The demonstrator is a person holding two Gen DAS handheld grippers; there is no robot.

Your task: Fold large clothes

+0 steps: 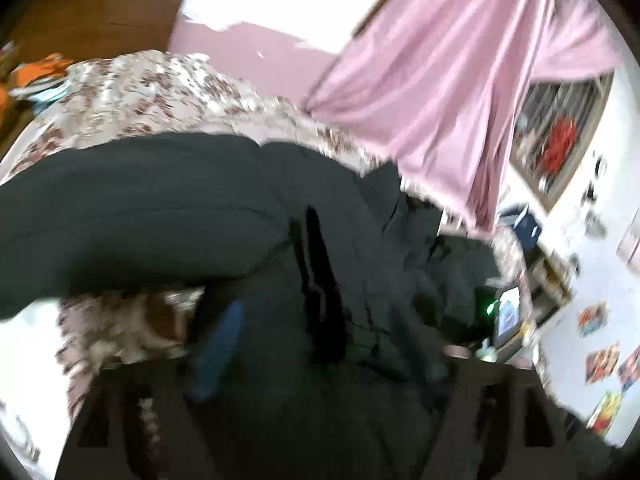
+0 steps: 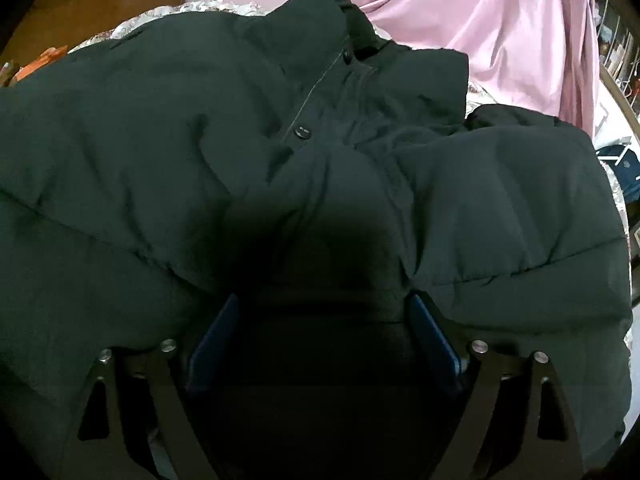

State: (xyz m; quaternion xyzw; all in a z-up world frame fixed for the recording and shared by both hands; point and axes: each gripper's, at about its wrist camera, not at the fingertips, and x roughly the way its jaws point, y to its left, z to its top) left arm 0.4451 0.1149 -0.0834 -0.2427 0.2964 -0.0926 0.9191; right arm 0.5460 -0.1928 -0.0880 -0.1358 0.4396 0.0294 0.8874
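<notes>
A large dark green padded jacket (image 2: 160,140) lies on a floral bedspread (image 1: 160,92). In the right wrist view its collar and buttons (image 2: 303,132) point away from me. My right gripper (image 2: 324,312) is open, its blue pads (image 2: 430,332) spread wide with a puffy fold of the jacket between them. In the blurred left wrist view the jacket (image 1: 140,216) is lifted and draped. My left gripper (image 1: 280,344) is mostly buried in the fabric; one blue pad (image 1: 224,340) shows, the other is hidden.
A pink curtain (image 1: 460,80) hangs beyond the bed. A wooden wardrobe (image 1: 100,8) stands at the far left. Orange clothes (image 1: 36,72) lie at the bed's left edge. A shelf with small items (image 1: 532,272) and a window (image 1: 560,136) are on the right.
</notes>
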